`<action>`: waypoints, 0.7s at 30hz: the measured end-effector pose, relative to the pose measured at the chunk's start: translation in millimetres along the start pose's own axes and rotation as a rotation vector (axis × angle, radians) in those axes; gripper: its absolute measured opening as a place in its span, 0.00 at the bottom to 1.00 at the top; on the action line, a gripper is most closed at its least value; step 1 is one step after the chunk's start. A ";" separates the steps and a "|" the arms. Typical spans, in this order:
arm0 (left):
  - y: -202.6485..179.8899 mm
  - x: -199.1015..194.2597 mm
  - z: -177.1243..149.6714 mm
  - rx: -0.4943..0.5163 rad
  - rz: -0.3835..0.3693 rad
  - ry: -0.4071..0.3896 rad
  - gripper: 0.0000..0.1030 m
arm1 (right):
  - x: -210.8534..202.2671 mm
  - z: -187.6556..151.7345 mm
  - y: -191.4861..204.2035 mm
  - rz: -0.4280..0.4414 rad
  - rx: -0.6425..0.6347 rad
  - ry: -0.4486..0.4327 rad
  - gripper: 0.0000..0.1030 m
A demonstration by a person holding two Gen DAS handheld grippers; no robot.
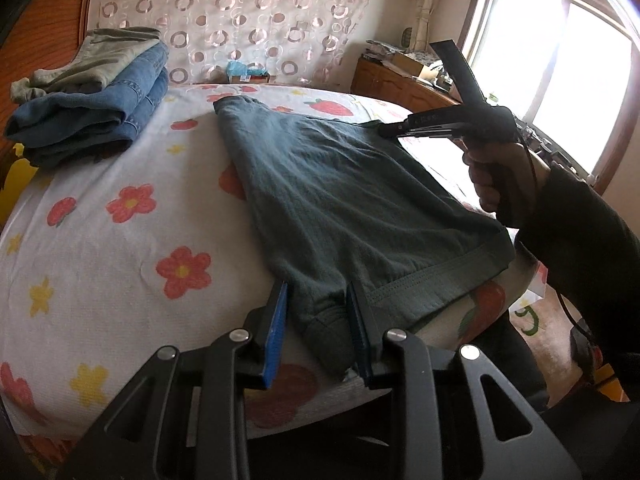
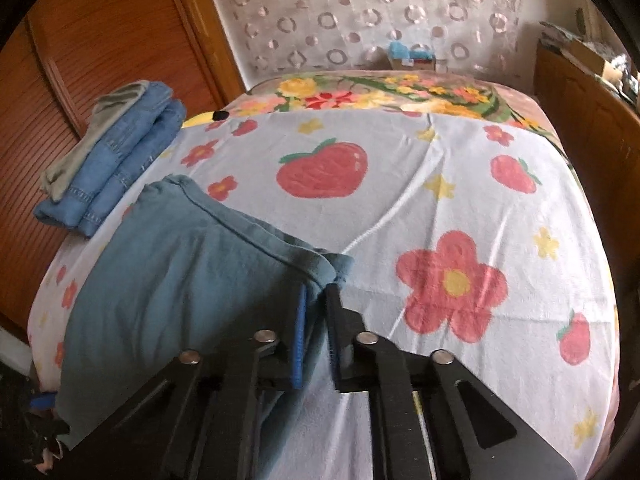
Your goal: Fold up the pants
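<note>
1. The teal pants (image 1: pixel 340 200) lie folded on the bed (image 1: pixel 120 248), from its near edge toward the middle. The bed carries a white cover with flowers and strawberries.
2. The left gripper (image 1: pixel 316 320) is at the near edge of the bed. Its blue pads (image 1: pixel 276 332) stand a little apart with a corner of the pants' hem between them; the cloth looks pinched.
3. The right gripper (image 2: pixel 316 316), held in a hand (image 1: pixel 500 176) with a dark sleeve, is at the right side of the pants. Its jaws are pressed together on the folded corner of the cloth.
4. To the right of the pants, toward the far and right edges of the bed, the cover lies bare.
5. At the far left corner of the bed there is a pile of folded jeans (image 2: pixel 120 160) with a grey-green garment (image 1: pixel 104 56) on top, well apart from the pants.
6. A wooden cabinet (image 2: pixel 580 120) stands along the right edge of the bed, and a wooden wardrobe (image 2: pixel 100 40) is at the left.
</note>
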State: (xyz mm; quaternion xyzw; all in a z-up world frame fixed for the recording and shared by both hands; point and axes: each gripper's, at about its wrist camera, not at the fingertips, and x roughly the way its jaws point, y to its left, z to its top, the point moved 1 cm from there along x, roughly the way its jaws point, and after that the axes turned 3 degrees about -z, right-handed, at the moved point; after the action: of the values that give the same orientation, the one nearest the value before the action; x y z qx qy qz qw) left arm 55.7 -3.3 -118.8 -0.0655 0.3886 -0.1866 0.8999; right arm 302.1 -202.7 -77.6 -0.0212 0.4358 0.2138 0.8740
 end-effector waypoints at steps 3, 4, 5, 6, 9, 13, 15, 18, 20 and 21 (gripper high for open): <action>-0.9 0.6 -0.2 0.009 0.005 0.001 0.28 | -5.2 7.5 -1.5 -0.066 -0.005 -0.048 0.02; -0.4 0.8 -0.1 0.008 0.004 0.001 0.28 | -4.8 9.6 -2.3 -0.070 0.000 -0.051 0.02; -0.1 0.8 -0.2 0.007 0.002 0.000 0.28 | -4.4 12.1 -3.8 -0.077 0.006 -0.049 0.02; -0.3 0.6 -0.2 0.008 0.002 0.000 0.28 | -4.2 14.3 -4.9 -0.096 0.006 -0.052 0.02; 0.4 0.7 -0.4 0.008 0.002 -0.001 0.28 | -2.1 16.8 -6.1 -0.113 0.009 -0.041 0.02; -0.3 0.9 -0.5 0.009 0.005 0.000 0.29 | -15.1 10.9 -3.1 -0.134 0.010 -0.050 0.16; -1.1 1.0 -0.6 0.012 0.009 0.001 0.29 | -25.4 5.1 3.5 -0.137 -0.007 -0.046 0.21; -2.5 1.2 -1.0 0.014 0.018 0.000 0.30 | -51.2 -14.4 16.5 -0.132 -0.043 -0.059 0.33; -3.2 1.2 -1.2 0.016 0.024 -0.001 0.31 | -68.6 -32.3 24.7 -0.111 -0.055 -0.069 0.37; -3.2 1.2 -1.1 0.015 0.025 -0.001 0.31 | -78.8 -44.5 30.1 -0.103 -0.059 -0.071 0.39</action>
State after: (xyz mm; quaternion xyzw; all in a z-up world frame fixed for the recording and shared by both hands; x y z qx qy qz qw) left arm 54.7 -6.7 -119.5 -0.0541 0.3877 -0.1784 0.9028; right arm 215.1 -213.3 -39.9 -0.0619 0.3963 0.1821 0.8978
